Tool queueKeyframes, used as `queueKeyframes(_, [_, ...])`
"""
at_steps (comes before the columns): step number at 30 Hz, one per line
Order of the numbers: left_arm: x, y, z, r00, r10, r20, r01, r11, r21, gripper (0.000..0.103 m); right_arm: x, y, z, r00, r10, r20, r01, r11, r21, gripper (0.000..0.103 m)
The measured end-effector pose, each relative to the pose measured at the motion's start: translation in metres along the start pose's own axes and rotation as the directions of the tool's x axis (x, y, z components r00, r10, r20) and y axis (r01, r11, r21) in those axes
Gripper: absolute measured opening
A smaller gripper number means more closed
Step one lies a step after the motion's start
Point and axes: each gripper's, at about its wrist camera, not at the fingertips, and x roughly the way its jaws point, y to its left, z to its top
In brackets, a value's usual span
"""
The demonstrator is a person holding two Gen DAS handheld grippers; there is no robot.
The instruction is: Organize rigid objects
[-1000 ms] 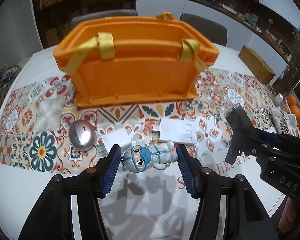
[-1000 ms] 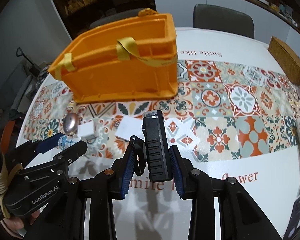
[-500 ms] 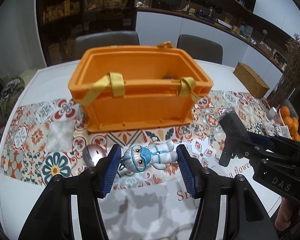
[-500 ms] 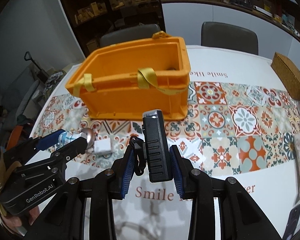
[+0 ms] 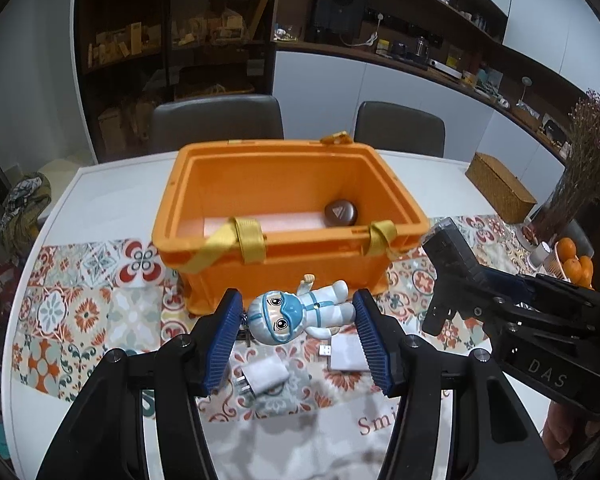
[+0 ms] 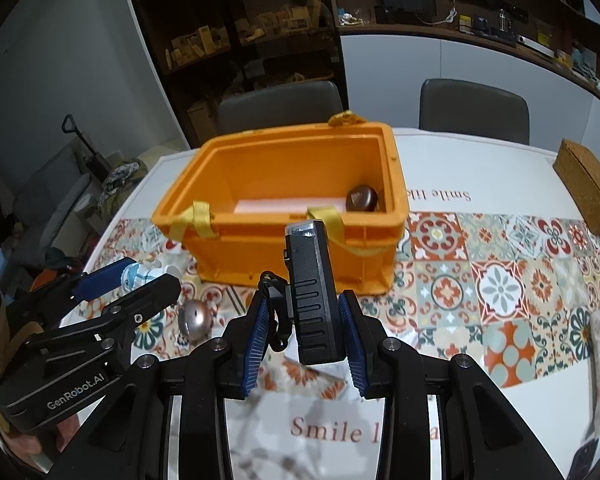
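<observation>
Table (image 5: 112,196) — left tongs (image 5: 296,332) clamp figurine (image 5: 296,314), right tongs (image 6: 304,334) flashlight (image 6: 312,292).

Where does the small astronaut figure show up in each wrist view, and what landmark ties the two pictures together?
Left wrist view: the astronaut figure sits low in the centre, clamped in the left gripper.
Right wrist view: only part of it shows at the left edge, in that same gripper.
Shared landmark: the orange crate, just beyond the figure in both views.
</observation>
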Motion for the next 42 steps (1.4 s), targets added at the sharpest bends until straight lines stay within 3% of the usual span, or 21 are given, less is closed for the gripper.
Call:
queueKeyframes(11, [-0.009,-0.007,0.036,0.996,0.024,0.081,-0.029,0.997,0.070,0.057,0.002,0.005,0.031,0.999,0.014,0.042,-0.013,1.000,-0.008,0.036])
queueKeyframes(22, [-0.009,-0.002,0.069,0.994,0.030,0.108,-0.040,0.995,0.092,0.057,0.007,0.010,0.061,0.998,0.021,0.056,-0.020,1.000,-0.007,0.036])
queueKeyframes(42, [0.031,0.021,0.122,0.997,0.057,0.054,-0.061,0.994,0.090,0.057,0.033,0.018,0.124,0.999,-0.012,0.031,0.013,1.000,-0.026,0.036])
